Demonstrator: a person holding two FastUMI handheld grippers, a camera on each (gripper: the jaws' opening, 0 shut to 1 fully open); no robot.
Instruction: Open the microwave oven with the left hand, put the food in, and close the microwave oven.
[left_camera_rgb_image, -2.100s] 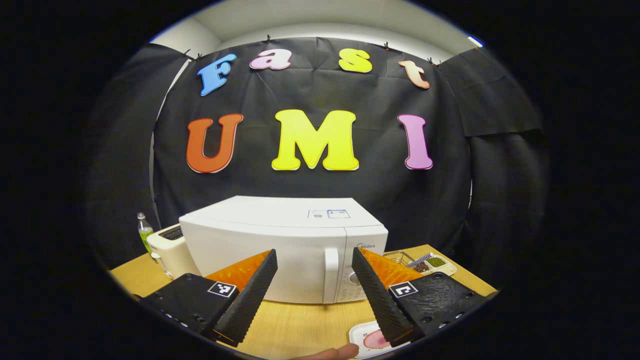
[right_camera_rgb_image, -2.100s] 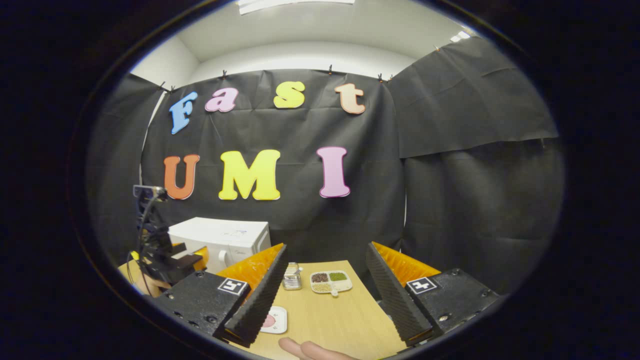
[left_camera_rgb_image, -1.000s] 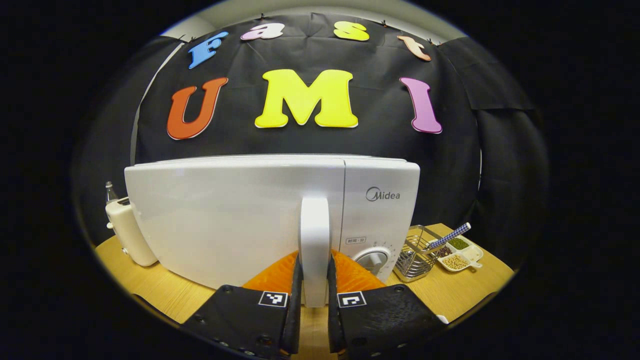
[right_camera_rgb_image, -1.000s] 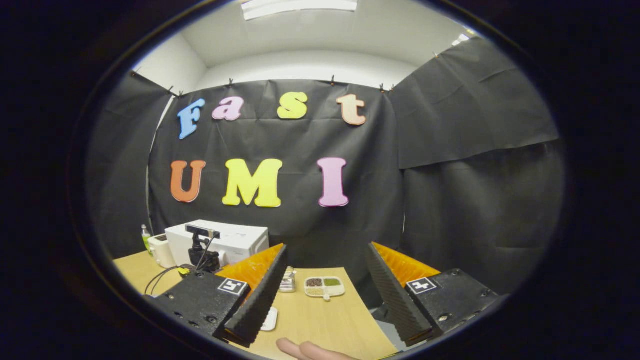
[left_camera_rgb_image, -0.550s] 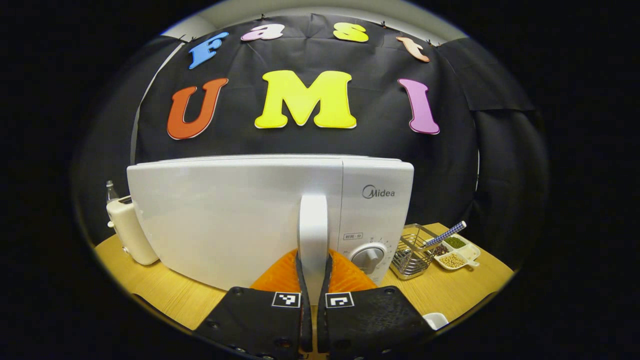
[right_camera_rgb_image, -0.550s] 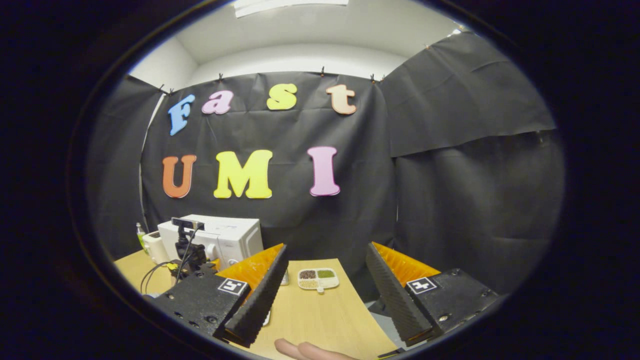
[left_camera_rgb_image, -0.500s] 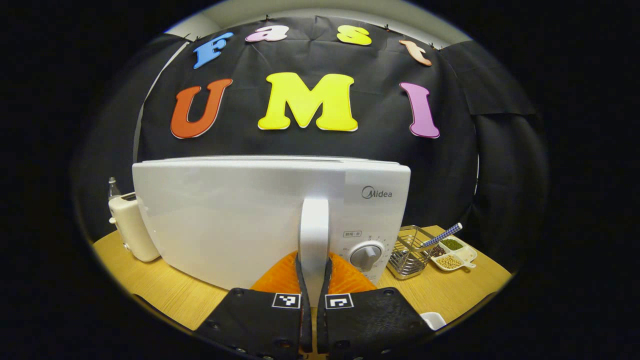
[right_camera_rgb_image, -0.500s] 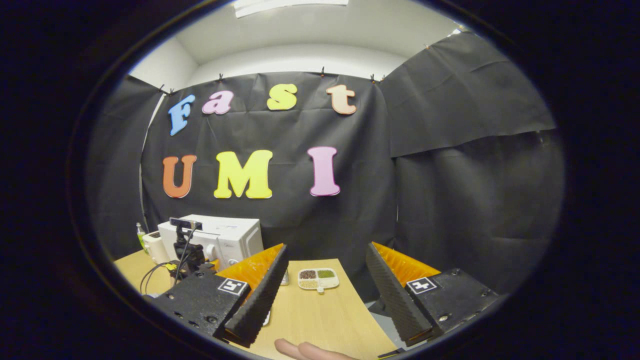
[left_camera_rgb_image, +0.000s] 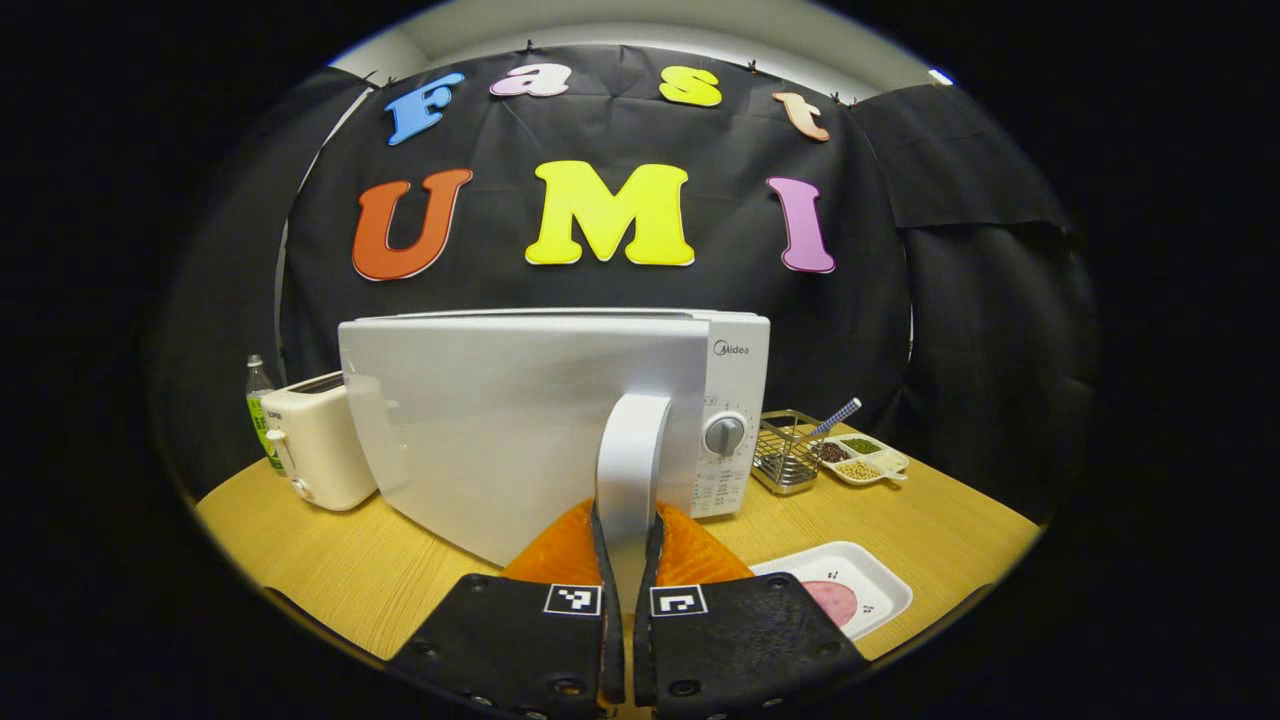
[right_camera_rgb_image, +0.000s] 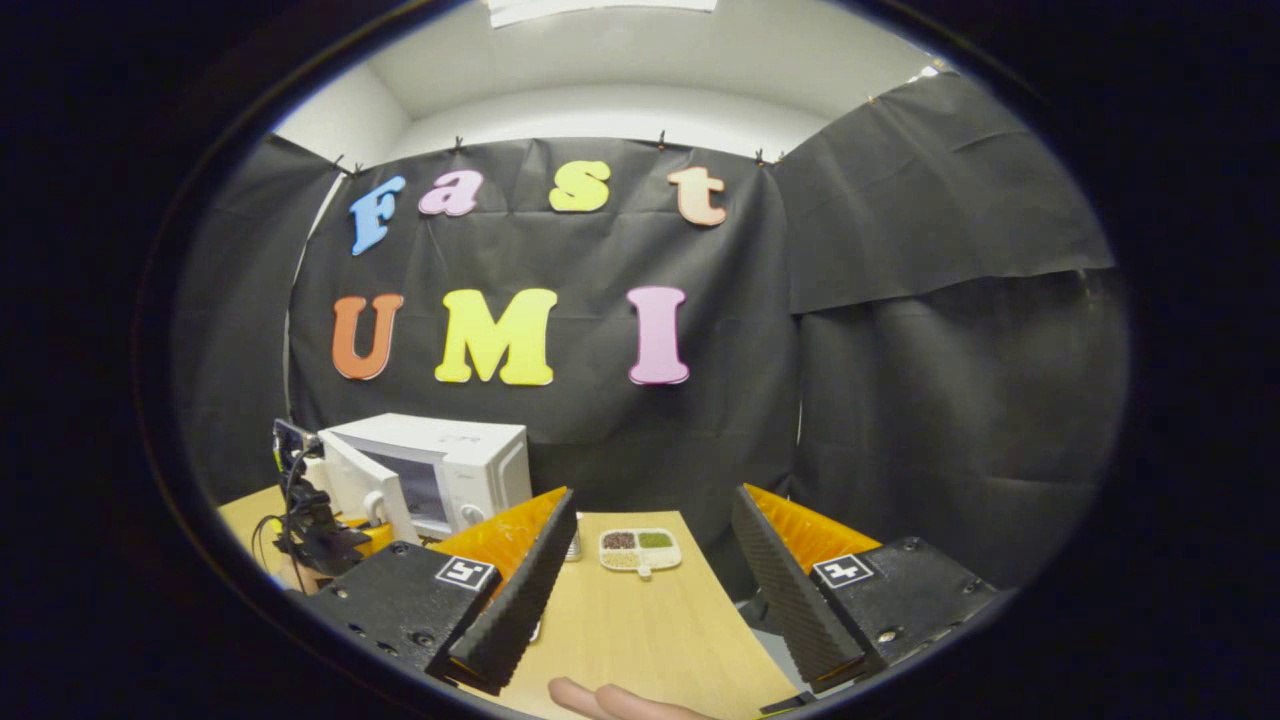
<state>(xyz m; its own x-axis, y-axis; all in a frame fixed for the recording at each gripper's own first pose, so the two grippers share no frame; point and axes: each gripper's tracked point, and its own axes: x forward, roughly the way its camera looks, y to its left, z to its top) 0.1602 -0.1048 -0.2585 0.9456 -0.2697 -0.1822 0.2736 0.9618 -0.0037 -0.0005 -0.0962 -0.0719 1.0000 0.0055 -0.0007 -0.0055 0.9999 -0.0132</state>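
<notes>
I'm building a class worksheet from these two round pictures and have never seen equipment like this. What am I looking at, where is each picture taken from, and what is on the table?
A person holds a two-finger gripper in each hand; a camera rides on each one, looking along its fingers.

In the left gripper view, the left gripper is shut on the handle of a white microwave oven, its door swung partly open. On the wooden table stand a toaster, a bottle, a wire basket, a divided dish of beans and a white tray with pink food.

In the right gripper view, the right gripper is open, holding nothing.
</notes>
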